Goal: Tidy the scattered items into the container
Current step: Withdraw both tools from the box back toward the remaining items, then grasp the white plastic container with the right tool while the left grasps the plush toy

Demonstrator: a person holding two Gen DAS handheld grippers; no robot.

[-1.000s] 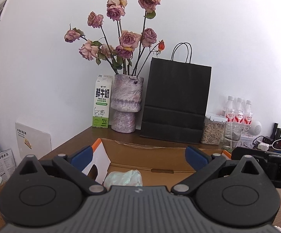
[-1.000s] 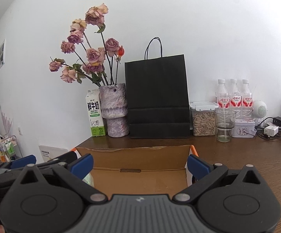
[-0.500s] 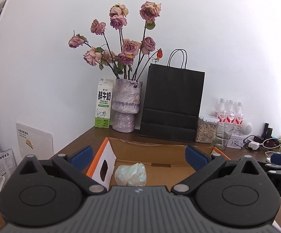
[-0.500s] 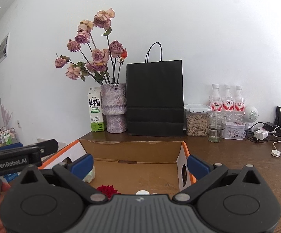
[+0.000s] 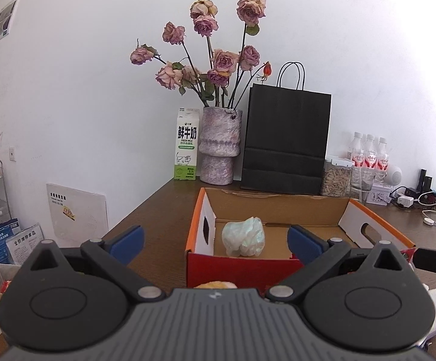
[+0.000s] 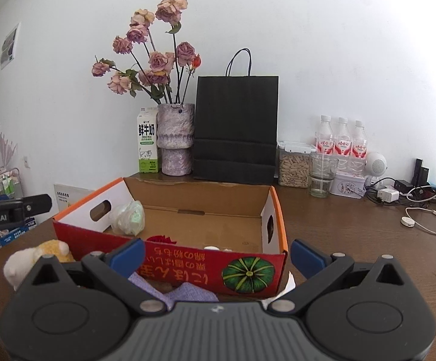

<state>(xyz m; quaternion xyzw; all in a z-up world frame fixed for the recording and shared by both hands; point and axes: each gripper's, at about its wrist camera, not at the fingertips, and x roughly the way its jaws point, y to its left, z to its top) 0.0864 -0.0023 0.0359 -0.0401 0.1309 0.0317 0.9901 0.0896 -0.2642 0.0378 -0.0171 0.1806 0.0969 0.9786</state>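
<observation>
Cardboard box (image 6: 169,225) on the brown desk (image 6: 353,231), open at the top; a pale crumpled bag (image 5: 243,236) lies inside near its left wall, and a red flower (image 6: 161,239) farther right. Loose items remain in front of the near wall: a plush toy (image 6: 37,257) at the near left and a lilac cloth (image 6: 185,293) directly below the right tool (image 6: 216,255). Both tools face the box, fingers spread wide and gripping nothing. The left tool (image 5: 215,240) hovers level with the box's near left corner. The right tool appears nearer the cloth, whose long axis cannot be judged; reaching it likely requires tilting downward.
</observation>
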